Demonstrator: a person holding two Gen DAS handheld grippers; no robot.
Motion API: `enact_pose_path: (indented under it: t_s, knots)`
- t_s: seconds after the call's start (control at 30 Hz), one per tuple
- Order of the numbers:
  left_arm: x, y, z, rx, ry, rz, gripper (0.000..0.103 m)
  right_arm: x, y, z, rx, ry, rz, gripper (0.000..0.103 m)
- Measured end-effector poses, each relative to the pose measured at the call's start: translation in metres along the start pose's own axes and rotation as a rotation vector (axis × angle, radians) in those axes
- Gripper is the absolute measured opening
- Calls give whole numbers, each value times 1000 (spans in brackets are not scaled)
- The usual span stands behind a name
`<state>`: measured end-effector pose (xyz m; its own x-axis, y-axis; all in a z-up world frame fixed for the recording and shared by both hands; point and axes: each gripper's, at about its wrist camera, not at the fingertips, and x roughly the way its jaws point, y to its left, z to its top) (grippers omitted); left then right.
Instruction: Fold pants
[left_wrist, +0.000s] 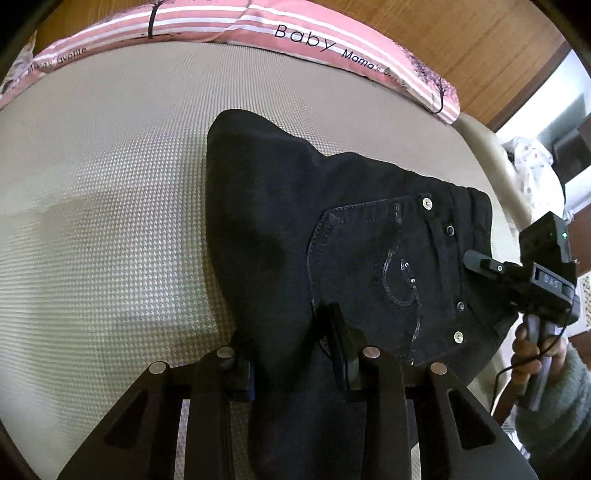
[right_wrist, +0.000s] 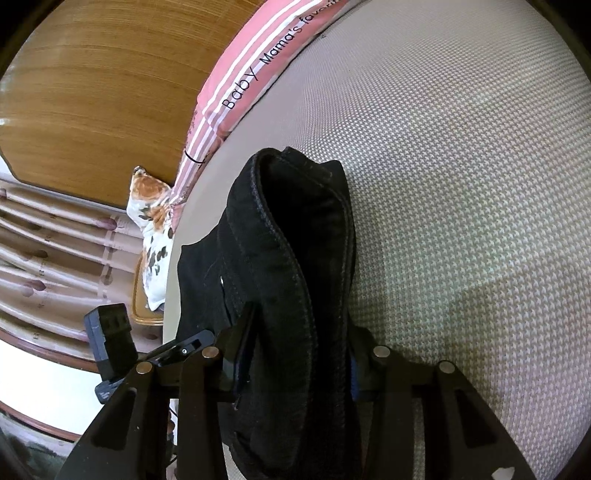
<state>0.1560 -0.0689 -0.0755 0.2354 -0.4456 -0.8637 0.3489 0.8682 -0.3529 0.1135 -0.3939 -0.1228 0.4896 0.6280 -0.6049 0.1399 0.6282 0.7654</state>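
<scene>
Stretching left: the woven beige mattress (left_wrist: 110, 206) runs wide and bare from the left gripper (left_wrist: 291, 354) out to the left edge of its view; a pink striped pillow (left_wrist: 236, 22) borders its far side
Middle ground: black jeans (left_wrist: 303, 221) lie bunched on the mattress, their far end humped up, bare weave showing beyond them up to the pillow
Left gripper: jaws a moderate way apart with a fold of the jeans running between them; whether the fingers actually press the cloth cannot be told
Jeans detail: back pocket (left_wrist: 373, 280) faces up with a sequin swirl and metal rivets; waistband lies toward the mattress's right edge
Right edge: the right gripper (left_wrist: 476, 260) touches the waistband at the mattress border; a wooden wall stands behind
Right gripper: its own view shows a thick stitched fold of jeans (right_wrist: 291, 295) filling the partly spread jaws; firm grip cannot be confirmed; open mattress (right_wrist: 461, 184) lies to its right
</scene>
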Motion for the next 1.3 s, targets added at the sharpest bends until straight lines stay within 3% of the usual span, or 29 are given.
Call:
enact_pose_path:
  t_s: [0.3, 0.6, 0.97, 1.3]
  knots:
    - [-4, -14, -5, 59, -23, 79, 25, -9, 21, -2, -25, -47, -86, 27]
    - [-18, -19, -5, 82, -66, 75, 16, -19, 45, -5, -56, -71, -127, 22]
    - [-47, 4, 4, 58, -119, 69, 14, 3, 76, -1, -67, -41, -81, 21]
    - [-58, 50, 52, 13, -189, 120, 14, 56, 113, 53, -102, -28, -30, 21]
